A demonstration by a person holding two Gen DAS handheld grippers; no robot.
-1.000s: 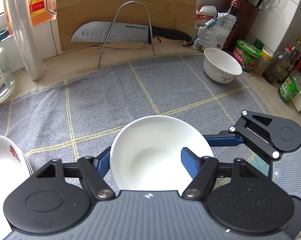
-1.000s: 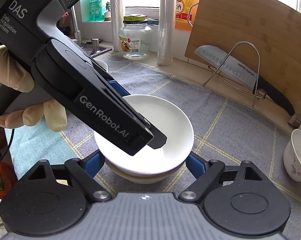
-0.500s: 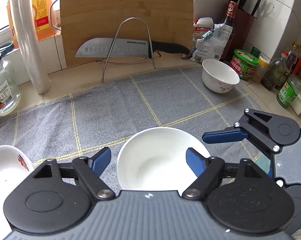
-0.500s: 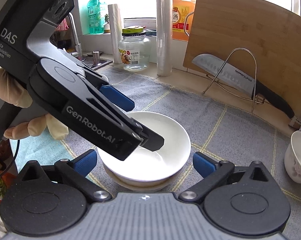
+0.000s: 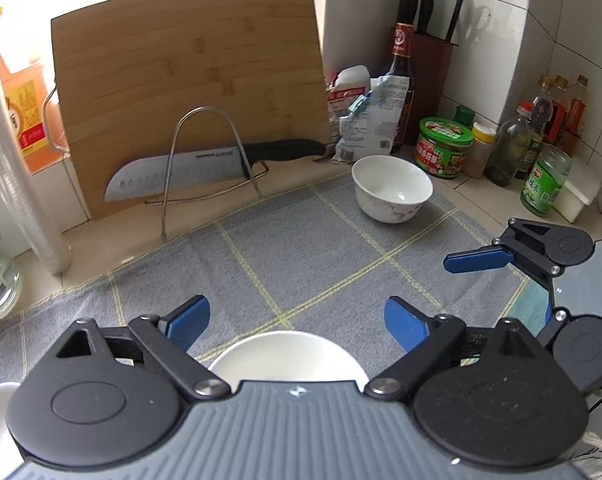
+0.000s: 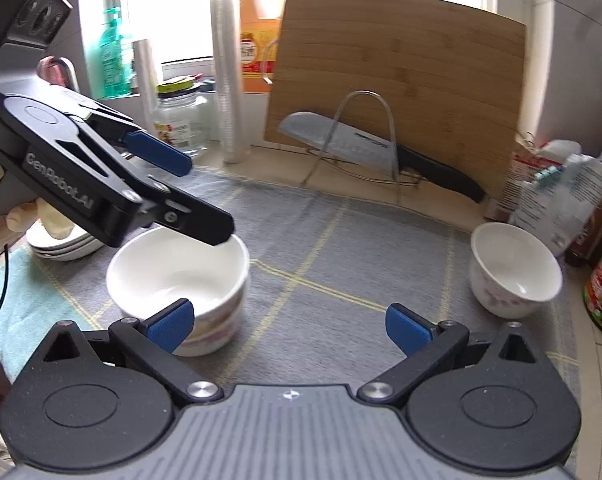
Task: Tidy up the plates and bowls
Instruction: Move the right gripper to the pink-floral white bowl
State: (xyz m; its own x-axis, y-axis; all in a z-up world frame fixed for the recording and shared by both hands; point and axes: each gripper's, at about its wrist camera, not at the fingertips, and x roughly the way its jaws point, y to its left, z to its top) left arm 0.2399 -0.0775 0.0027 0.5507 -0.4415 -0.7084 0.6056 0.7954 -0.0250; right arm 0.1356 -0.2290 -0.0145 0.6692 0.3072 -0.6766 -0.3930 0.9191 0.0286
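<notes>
Stacked white bowls [image 6: 181, 284], glossy and round, upper one nested in a lower one banded pink and yellow, resting on the grey woven cloth [image 6: 321, 248] with its pale yellow grid. Above the stack's far rim, the left gripper [image 6: 205, 196], black angular links with ribbed blue pads, jaws opening and nothing between them. Just in front of the stack, the right gripper [image 6: 289, 326], jaws spread wide and empty, left pad overlapping the stack's near wall in view. Right of the stack and well apart, a small white bowl [image 6: 515, 270] with a faint floral print, upright. Left of the stack, shallow white plates [image 6: 67, 246] piled. Behind the stack, a bamboo cutting board [image 6: 397, 92] leaning upright, with a wire rack [image 6: 365, 136] holding a dimpled steel knife [image 6: 365, 148], black-handled.
</notes>
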